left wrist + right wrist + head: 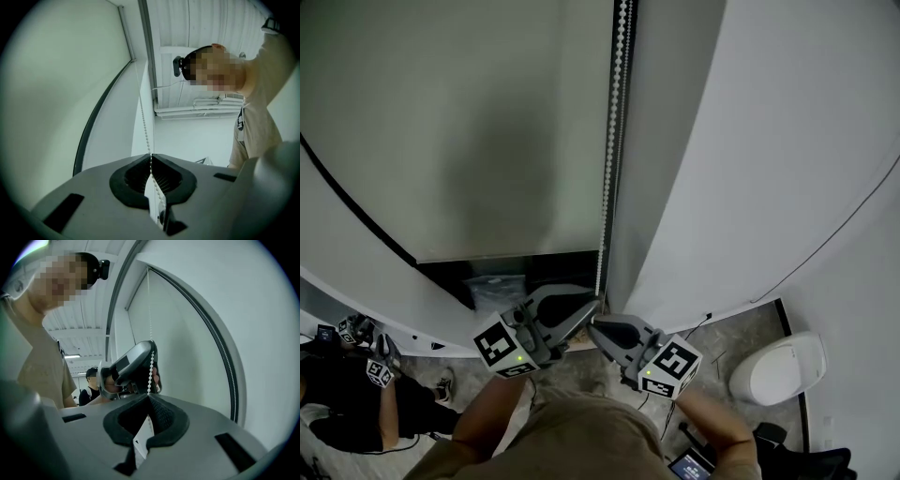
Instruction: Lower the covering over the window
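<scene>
Head view looks down a window whose blind [469, 141] covers most of the glass. Its bottom edge stops short of the sill, leaving a dark open strip [502, 272] beneath. The bead chain [616, 141] hangs in the narrow channel between the blind's right edge and the white wall [750, 169], so there is little room on either side of it. Below, the floor [741, 328] carries a white rounded object [783, 367] to the right, and a second person [356, 412] sits well apart at lower left.

Both tools meet at the chain's lower end, just under the blind's bottom edge. The left hand-held gripper [594, 305] sits just above the right hand-held gripper [592, 325], and their tips almost touch.

Left gripper view shows that tool's jaws pressed together, with the chain running down between the tips and on through the hollow behind them, so it is clamped on the beads. Right gripper view shows the right tool's jaws clenched too. The chain drops from the left tool straight into the closed tips, pinched there.
</scene>
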